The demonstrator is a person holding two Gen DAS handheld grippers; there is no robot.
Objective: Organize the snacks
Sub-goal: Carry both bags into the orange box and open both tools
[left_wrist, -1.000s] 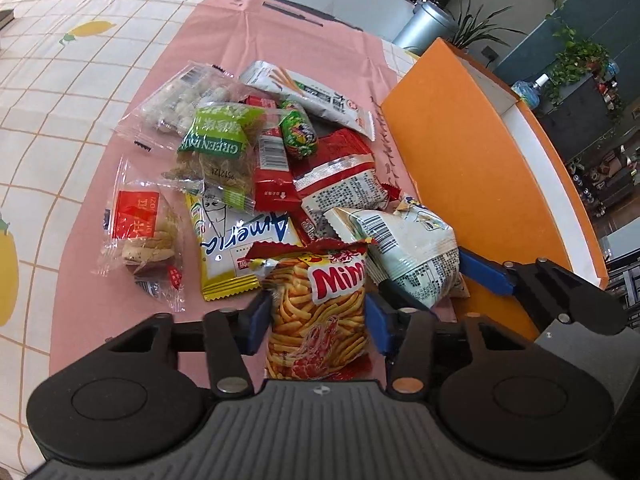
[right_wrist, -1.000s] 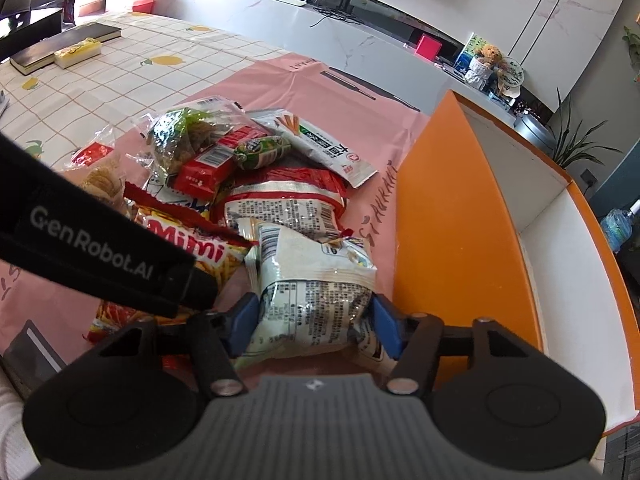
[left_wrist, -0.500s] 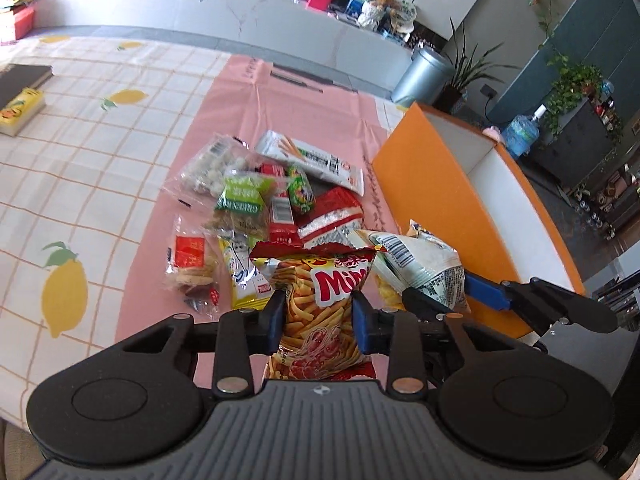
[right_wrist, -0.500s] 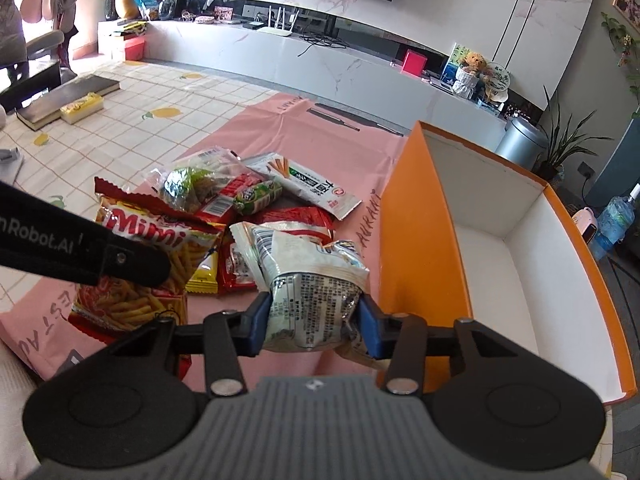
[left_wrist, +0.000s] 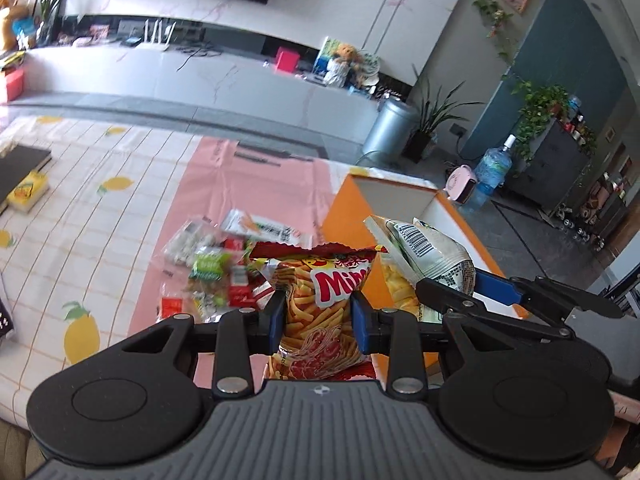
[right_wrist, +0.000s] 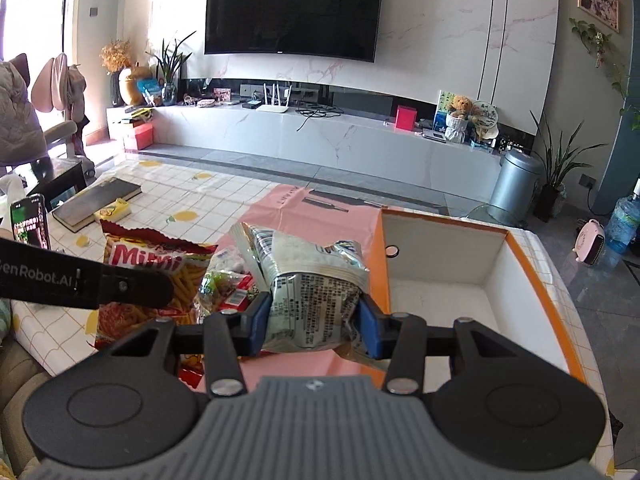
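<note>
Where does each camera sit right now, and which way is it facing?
Left wrist: behind the left claw, facing the chip bag it grips; the right claw shows alongside.
Right wrist: behind the right claw, facing its white bag and the TV wall.
Shared: both bags, orange box.

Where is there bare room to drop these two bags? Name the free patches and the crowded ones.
Free: the white floor of the orange box, bare between its walls, and the far stretch of the pink mat between the lemon cloth and the box. Crowded: the mat's near part, where the snack pile lies beside the box's orange wall.
</note>
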